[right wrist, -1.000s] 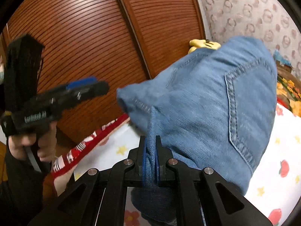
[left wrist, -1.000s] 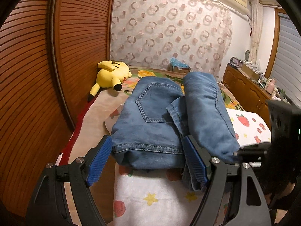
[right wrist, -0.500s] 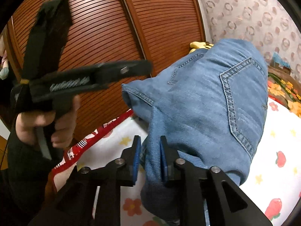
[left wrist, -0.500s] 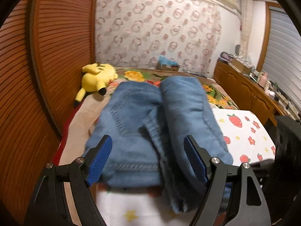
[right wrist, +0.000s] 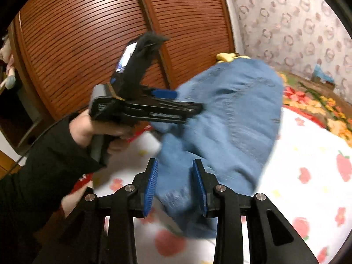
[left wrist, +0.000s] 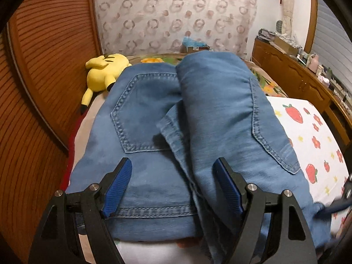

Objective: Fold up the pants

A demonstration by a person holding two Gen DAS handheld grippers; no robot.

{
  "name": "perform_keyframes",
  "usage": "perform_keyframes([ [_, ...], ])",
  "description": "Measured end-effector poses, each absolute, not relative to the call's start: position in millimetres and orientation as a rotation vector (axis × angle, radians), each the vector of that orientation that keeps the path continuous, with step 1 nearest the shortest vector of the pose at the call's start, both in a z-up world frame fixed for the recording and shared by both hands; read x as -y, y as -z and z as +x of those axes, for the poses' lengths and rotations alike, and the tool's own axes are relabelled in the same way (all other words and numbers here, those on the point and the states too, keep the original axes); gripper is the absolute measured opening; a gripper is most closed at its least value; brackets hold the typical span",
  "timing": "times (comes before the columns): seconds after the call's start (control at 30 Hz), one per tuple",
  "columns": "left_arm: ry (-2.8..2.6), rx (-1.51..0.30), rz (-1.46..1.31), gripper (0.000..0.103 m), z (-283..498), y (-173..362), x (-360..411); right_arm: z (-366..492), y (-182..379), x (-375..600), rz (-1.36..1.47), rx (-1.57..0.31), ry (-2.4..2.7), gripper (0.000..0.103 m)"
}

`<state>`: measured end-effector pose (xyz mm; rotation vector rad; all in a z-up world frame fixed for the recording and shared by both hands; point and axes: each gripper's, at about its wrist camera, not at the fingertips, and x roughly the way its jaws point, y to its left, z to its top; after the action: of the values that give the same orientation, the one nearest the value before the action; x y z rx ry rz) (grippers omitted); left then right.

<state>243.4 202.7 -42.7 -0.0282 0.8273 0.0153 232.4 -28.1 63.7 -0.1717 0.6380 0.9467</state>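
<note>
The jeans (left wrist: 198, 118) lie folded lengthwise on a bed (left wrist: 308, 132), with one half laid over the other so that a back pocket shows on each side of a thick ridge running away from the camera. Seen from the left wrist, the left tongs (left wrist: 172, 189) stand wide apart just above the waistband end of the jeans: the left blue pad (left wrist: 117, 189) sits over the flat lower layer near its stitched hem, and the right pad sits over the raised upper fold, so the ridge runs up between them. Neither pad presses on the cloth as far as the picture shows. At the right edge of that view a blurred dark tip with a bit of blue is at the jeans' near corner. Seen from the right wrist, the right tongs (right wrist: 175, 186) are opening, with a hanging corner of the denim (right wrist: 220, 118) between the two pads; gaps show on both sides of the cloth, so it is no longer clamped. The picture there is smeared by motion. The other tool, held in a hand (right wrist: 88, 129) coming out of a black sleeve (right wrist: 37, 171), reaches in from the left with its tips over the far left edge of the jeans. A yellow plush toy (left wrist: 103, 72) lies beyond the jeans by the wooden slatted doors (right wrist: 88, 33).
</note>
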Motion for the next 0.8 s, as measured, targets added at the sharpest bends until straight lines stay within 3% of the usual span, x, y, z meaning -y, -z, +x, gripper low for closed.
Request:
perform_keyframes([
  [0.27,-0.025,-0.819,-0.032,0.079,240,47,-203,267,-77,53,-0.164,-0.602,-0.821,0.041],
  [0.5,-0.028,-0.765,-0.083,0.079,211,37,-202,309,-50,19,-0.189,-0.665,-0.807,0.042],
  [0.63,0.0,-0.736,-0.127,0.079,192,32,-197,323,-51,17,-0.171,-0.66,-0.811,0.05],
  [0.8,0.04,-0.753,-0.198,0.079,188,43,-189,352,-53,20,-0.129,-0.654,-0.794,0.053],
])
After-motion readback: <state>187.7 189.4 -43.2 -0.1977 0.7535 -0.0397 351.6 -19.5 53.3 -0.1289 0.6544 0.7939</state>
